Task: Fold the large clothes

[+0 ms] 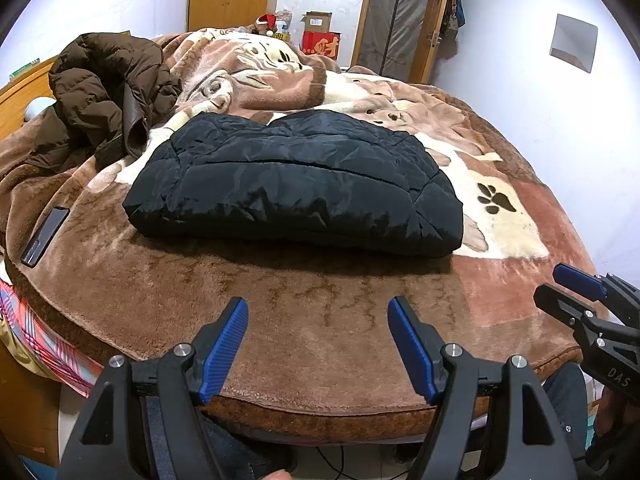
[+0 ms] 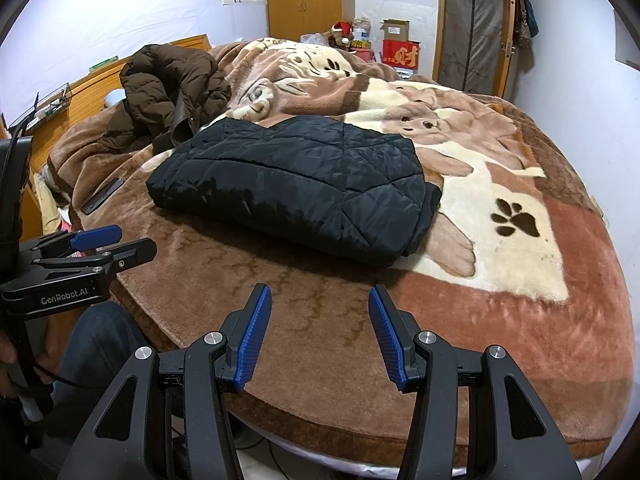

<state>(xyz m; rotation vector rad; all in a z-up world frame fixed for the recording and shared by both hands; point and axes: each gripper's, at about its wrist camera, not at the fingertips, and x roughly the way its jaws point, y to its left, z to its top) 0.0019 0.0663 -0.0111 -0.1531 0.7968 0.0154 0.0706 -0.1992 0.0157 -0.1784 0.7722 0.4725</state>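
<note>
- Black jacket (image 1: 296, 184): folded, lying on the bed's blanket (image 1: 320, 308), beyond my fingers.
- My left gripper (image 1: 318, 312): fingers apart, empty.
- My right gripper (image 2: 320, 300): fingers apart, empty.
- Brown coat (image 1: 108, 84): heaped behind.

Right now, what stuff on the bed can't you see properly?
- Brown coat: in both views it lies in a crumpled heap, so its own folds hide its shape.
- Black jacket: folded, so sleeves and inside are tucked from sight.
- Phone: dark screen, nothing readable.
- Shelf clutter: too small to name.
- Right claw: cut off by the left view's edge.
</note>
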